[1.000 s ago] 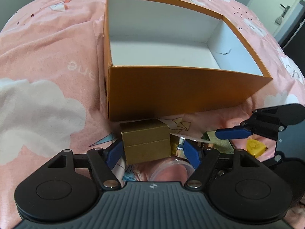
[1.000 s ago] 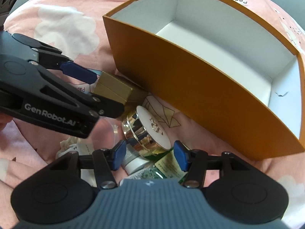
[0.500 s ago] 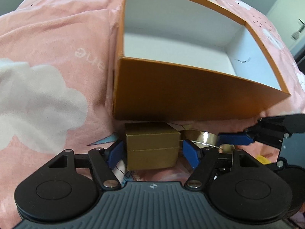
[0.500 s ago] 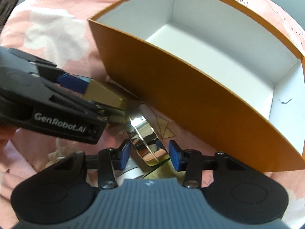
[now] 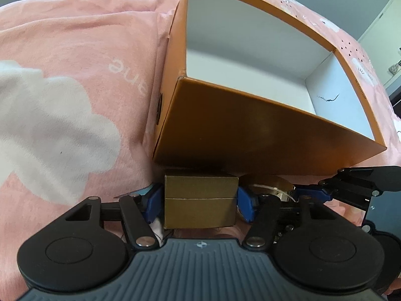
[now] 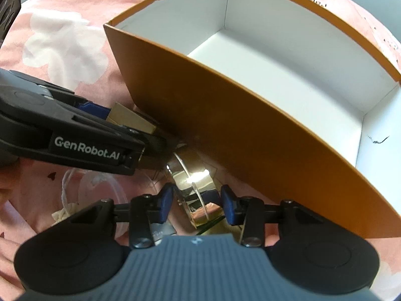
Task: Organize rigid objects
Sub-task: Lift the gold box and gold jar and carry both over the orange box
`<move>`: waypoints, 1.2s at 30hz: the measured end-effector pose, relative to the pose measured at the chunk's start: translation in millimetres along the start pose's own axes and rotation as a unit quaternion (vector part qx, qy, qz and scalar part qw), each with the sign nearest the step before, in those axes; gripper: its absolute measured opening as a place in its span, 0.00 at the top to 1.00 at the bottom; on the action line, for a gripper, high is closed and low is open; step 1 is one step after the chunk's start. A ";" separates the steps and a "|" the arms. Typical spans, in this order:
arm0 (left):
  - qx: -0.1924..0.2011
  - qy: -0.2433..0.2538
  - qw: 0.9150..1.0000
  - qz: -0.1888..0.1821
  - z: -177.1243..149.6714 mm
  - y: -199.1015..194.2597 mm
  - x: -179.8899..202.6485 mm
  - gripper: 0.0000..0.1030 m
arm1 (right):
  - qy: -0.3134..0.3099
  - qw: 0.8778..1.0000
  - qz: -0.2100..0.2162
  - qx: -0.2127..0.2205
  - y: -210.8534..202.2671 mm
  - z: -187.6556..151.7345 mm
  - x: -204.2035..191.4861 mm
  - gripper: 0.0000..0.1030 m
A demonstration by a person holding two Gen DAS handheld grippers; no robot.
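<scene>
Orange cardboard is forming the walls of a large open box point(image 5: 263, 135) with a white inside, which is sitting on a pink bedcover point(image 5: 75, 62) printed with white clouds. Just in front of the box's near wall, a small gold box point(image 5: 200, 204) is resting between the 2 blue pads of the left gripper point(image 5: 200, 205); its jaws are closing, and both pads are lying against the gold box's sides, so it is gripping that box. In the right wrist view the same gold box point(image 6: 130, 119) is showing past the black arm of the left gripper point(image 6: 105, 115), close against the orange box point(image 6: 225, 130). The right gripper point(image 6: 196, 204) is pointing steeply down beside it, and its jaws are also closing, with a shiny round jar point(image 6: 198, 200), mirror-like on its side, tilted on edge between the 2 pads; the pads are sitting right at the jar's sides, though whether they are pressing firmly is hard to tell. From the left wrist view the jar point(image 5: 273, 188) is peeking out just to the right of the gold box, with the right gripper point(image 5: 308, 192) reaching to it. A clear plastic lid point(image 6: 100, 188) is lying on the bedcover under the left gripper's arm.
</scene>
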State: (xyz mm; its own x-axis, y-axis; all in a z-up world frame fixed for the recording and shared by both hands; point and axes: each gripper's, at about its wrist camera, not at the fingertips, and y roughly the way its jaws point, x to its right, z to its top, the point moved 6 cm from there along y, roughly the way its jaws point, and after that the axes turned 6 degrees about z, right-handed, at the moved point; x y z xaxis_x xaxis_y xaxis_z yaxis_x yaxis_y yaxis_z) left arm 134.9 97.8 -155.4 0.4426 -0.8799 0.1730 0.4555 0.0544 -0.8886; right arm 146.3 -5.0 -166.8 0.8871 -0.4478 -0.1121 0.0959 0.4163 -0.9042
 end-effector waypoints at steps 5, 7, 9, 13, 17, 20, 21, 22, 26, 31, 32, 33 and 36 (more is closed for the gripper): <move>0.016 -0.003 1.000 -0.003 -4.0 -17.1 -3.4 0.32 | 0.006 1.000 -0.003 0.013 -14.9 2.7 3.0 0.70; 0.021 -0.005 1.000 -0.007 -4.7 -24.0 -4.2 0.32 | 0.003 1.000 -0.002 0.017 -19.8 3.3 0.6 0.73; 0.025 -0.006 1.000 -0.011 -5.9 -31.7 -4.1 0.32 | -0.008 1.000 -0.007 0.022 -25.3 3.7 -3.2 0.73; 0.039 -0.001 0.999 -0.025 -9.6 -53.0 -4.3 0.32 | -0.020 0.999 -0.008 0.031 -39.2 4.5 -10.5 0.73; 0.063 0.000 0.997 -0.037 -10.4 -80.7 -5.8 0.32 | -0.013 0.999 -0.009 0.050 -60.6 6.1 -10.8 0.73; 0.093 0.008 0.995 -0.046 -5.9 -104.5 -1.6 0.32 | -0.018 0.998 -0.013 0.065 -82.1 6.6 -11.5 0.73; 0.104 0.011 0.993 -0.050 -3.1 -112.0 -0.1 0.32 | -0.020 0.997 -0.014 0.072 -89.7 6.1 -11.0 0.73; 0.114 0.015 0.992 -0.053 0.0 -118.5 1.5 0.32 | -0.021 0.997 -0.015 0.078 -96.8 5.7 -10.0 0.73; 0.150 0.026 0.987 -0.057 12.2 -138.2 9.0 0.32 | -0.019 0.994 -0.019 0.109 -122.1 10.6 -9.6 0.73; 0.181 0.025 0.981 -0.059 28.2 -148.4 14.8 0.32 | -0.018 0.987 -0.035 0.158 -160.5 23.3 -6.7 0.73; 0.185 0.026 0.981 -0.057 30.3 -149.1 15.8 0.32 | -0.015 0.985 -0.038 0.167 -165.3 28.0 -4.3 0.73; 0.189 0.026 0.980 -0.056 33.3 -149.0 17.3 0.32 | -0.014 0.984 -0.042 0.174 -168.9 31.5 -1.5 0.73; 0.198 0.031 0.978 -0.060 40.8 -146.9 23.4 0.32 | -0.009 0.981 -0.058 0.187 -171.6 41.7 11.5 0.73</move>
State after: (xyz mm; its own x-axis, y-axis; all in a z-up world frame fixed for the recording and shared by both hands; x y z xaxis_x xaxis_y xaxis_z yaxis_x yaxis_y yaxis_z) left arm 109.9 88.5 -3.5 0.3251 -0.9175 0.2290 0.7707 0.1167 -0.6264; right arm 158.9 -48.5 4.2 0.8684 -0.4959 -0.0075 0.3518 0.6266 -0.6954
